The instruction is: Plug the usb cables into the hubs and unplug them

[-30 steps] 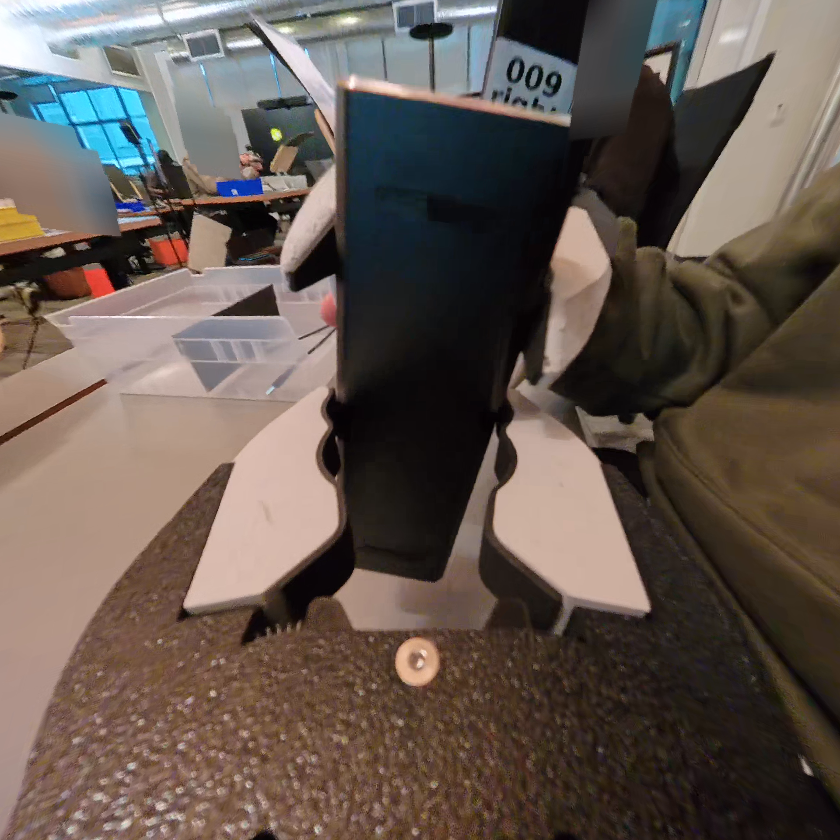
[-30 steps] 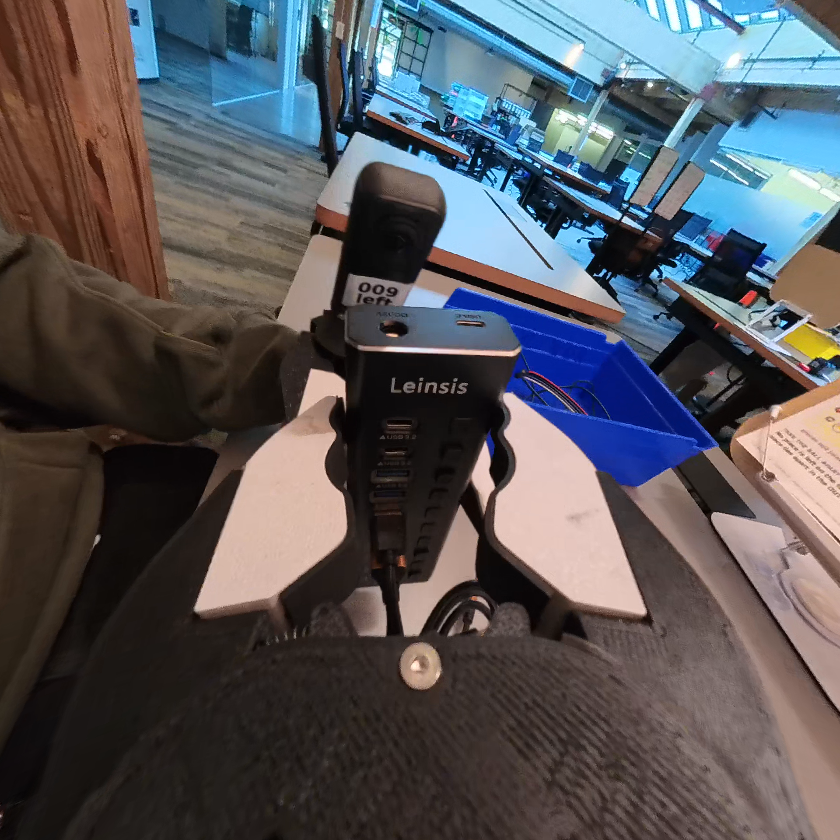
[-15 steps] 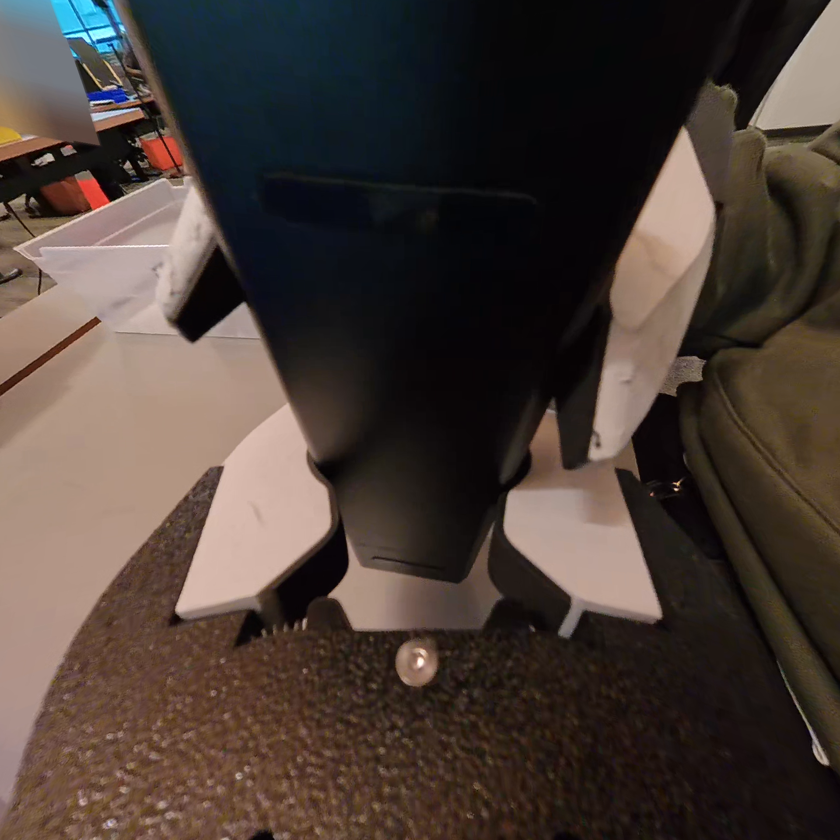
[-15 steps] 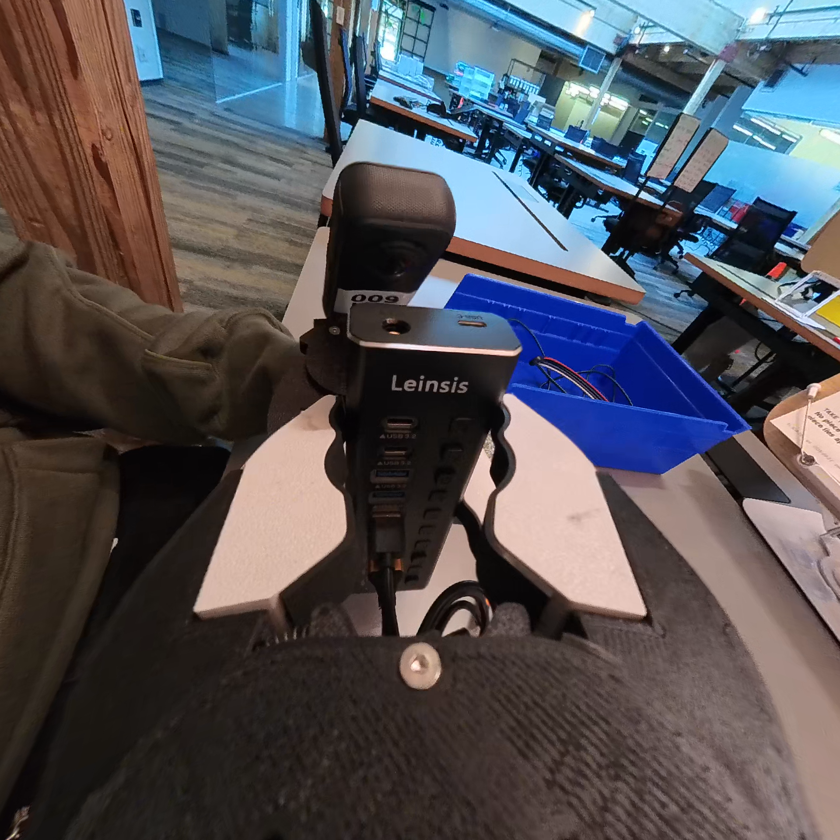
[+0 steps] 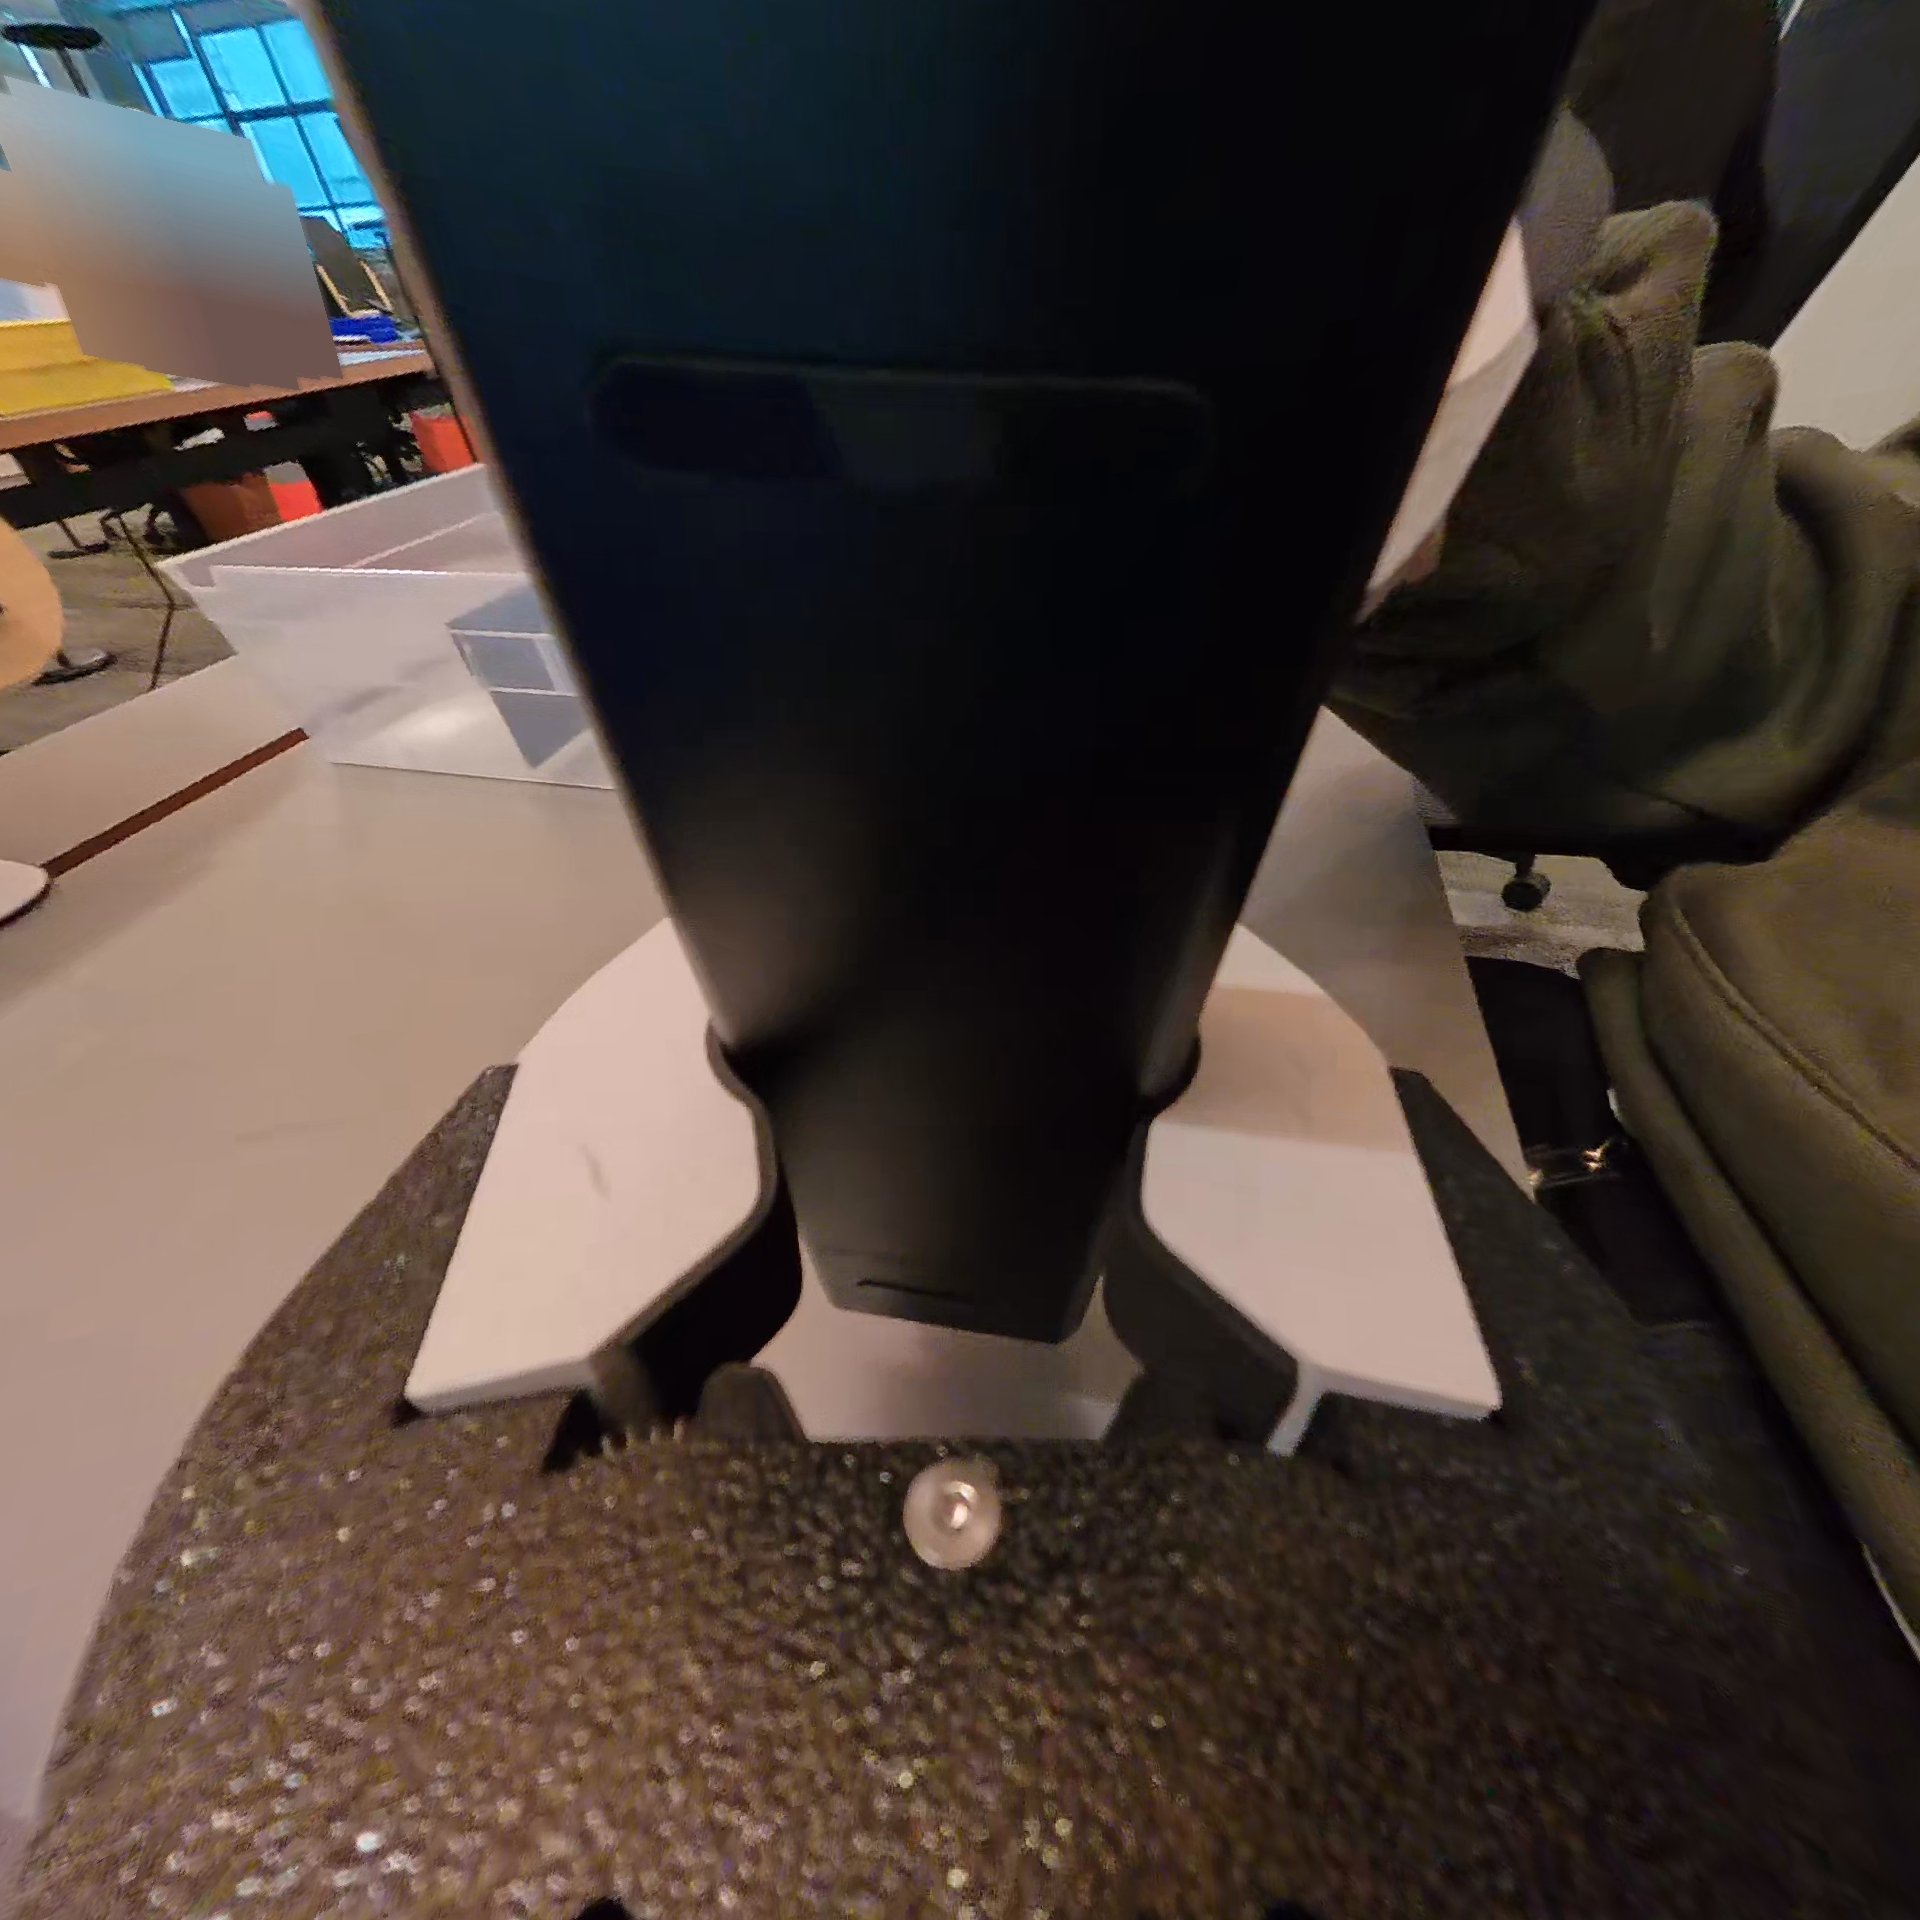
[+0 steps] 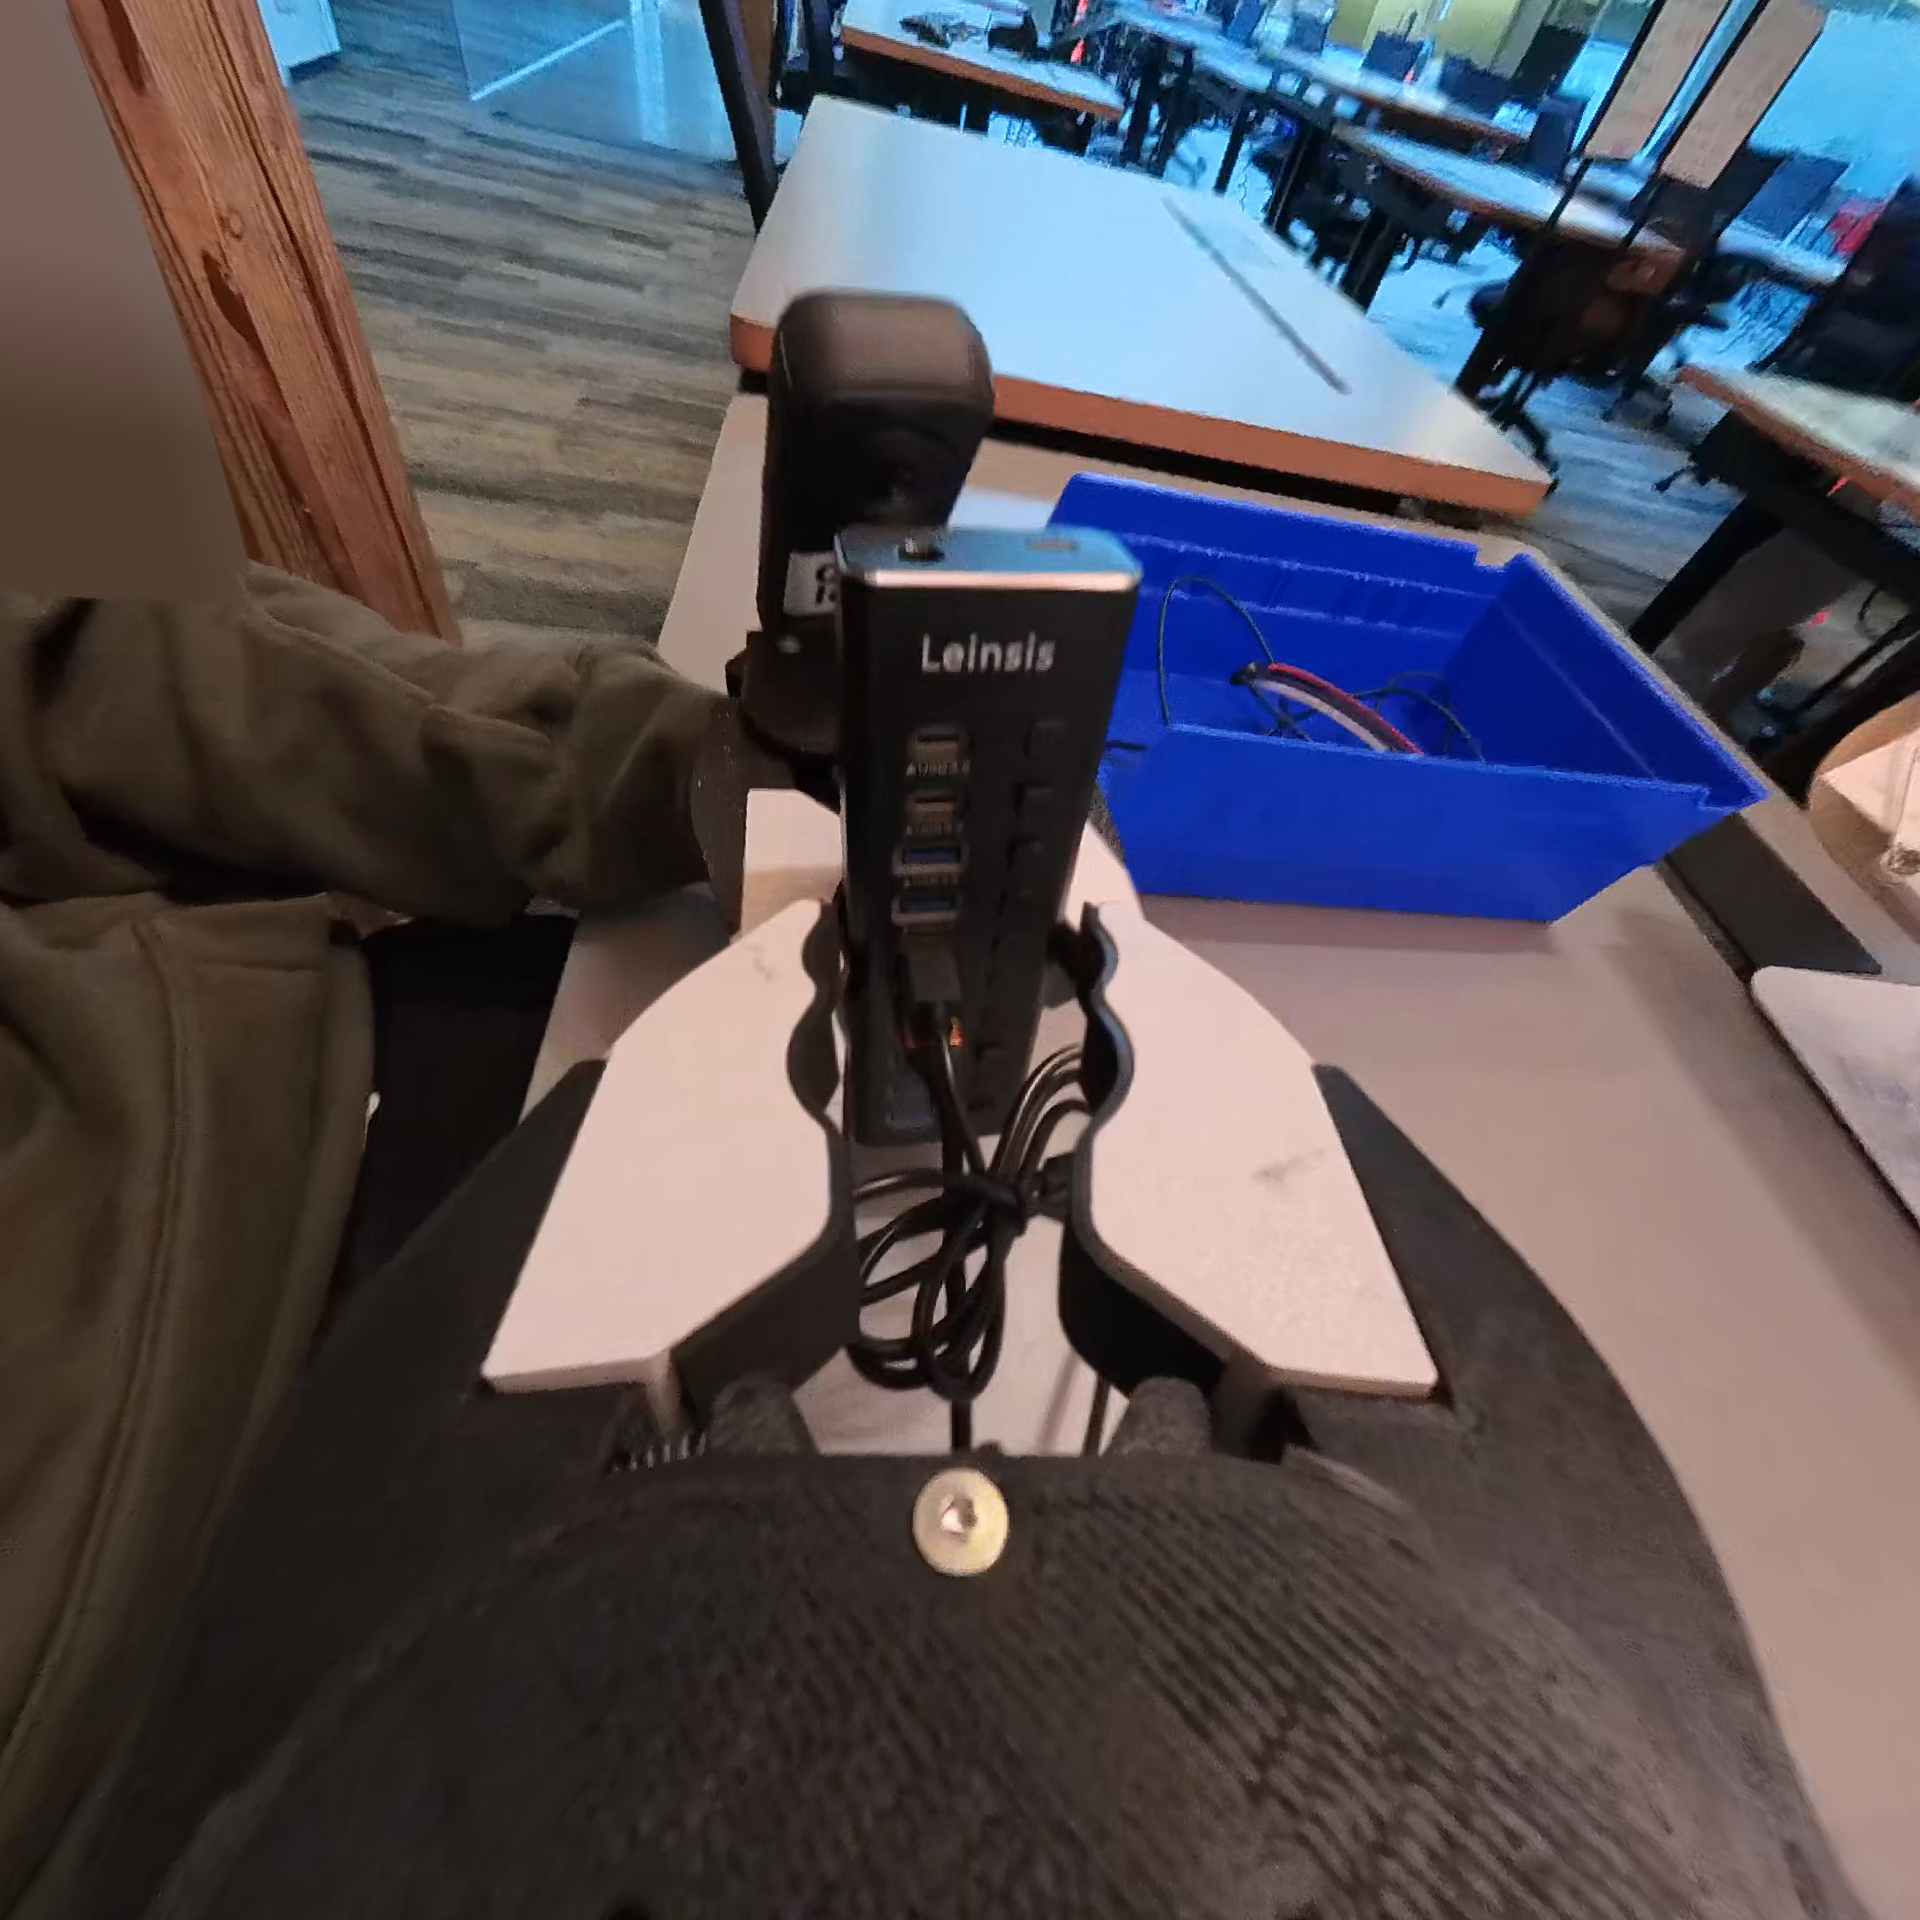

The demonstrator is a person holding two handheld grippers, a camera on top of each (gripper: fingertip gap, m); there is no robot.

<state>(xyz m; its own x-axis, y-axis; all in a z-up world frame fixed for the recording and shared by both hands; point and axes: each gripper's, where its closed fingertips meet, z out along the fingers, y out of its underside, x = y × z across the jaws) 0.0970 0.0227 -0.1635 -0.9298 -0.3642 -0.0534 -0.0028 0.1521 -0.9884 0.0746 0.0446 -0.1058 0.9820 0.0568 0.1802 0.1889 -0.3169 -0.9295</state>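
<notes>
A black USB hub [image 6: 977, 810] stands upright, and both grippers hold it. In the right wrist view its port side faces me. A black USB plug [image 6: 930, 977] sits in a lower port, and its cable hangs in a tied bundle [image 6: 977, 1205] between my fingers. My right gripper [image 6: 951, 925] is shut on the hub's lower end near the fingertips. In the left wrist view the hub's plain back [image 5: 935, 727] fills the middle. My left gripper [image 5: 951, 1039] is shut on its bottom end. The left gripper's camera [image 6: 873, 416] rises behind the hub.
A blue bin [image 6: 1351, 831] with loose wires sits on the grey table [image 6: 1455, 1091] to the right. A clear plastic bin [image 5: 364, 644] stands on the table to the left. Green sleeves [image 6: 364, 748] [image 5: 1610, 571] are close by. A wooden post [image 6: 260, 312] stands at the left. Tip to tip, the grippers are about 6 cm apart.
In the right wrist view the hub now sits farther out toward the fingertips, uncovering the bundled cable. The right view has tilted down. In the left view the hub looms closer.
</notes>
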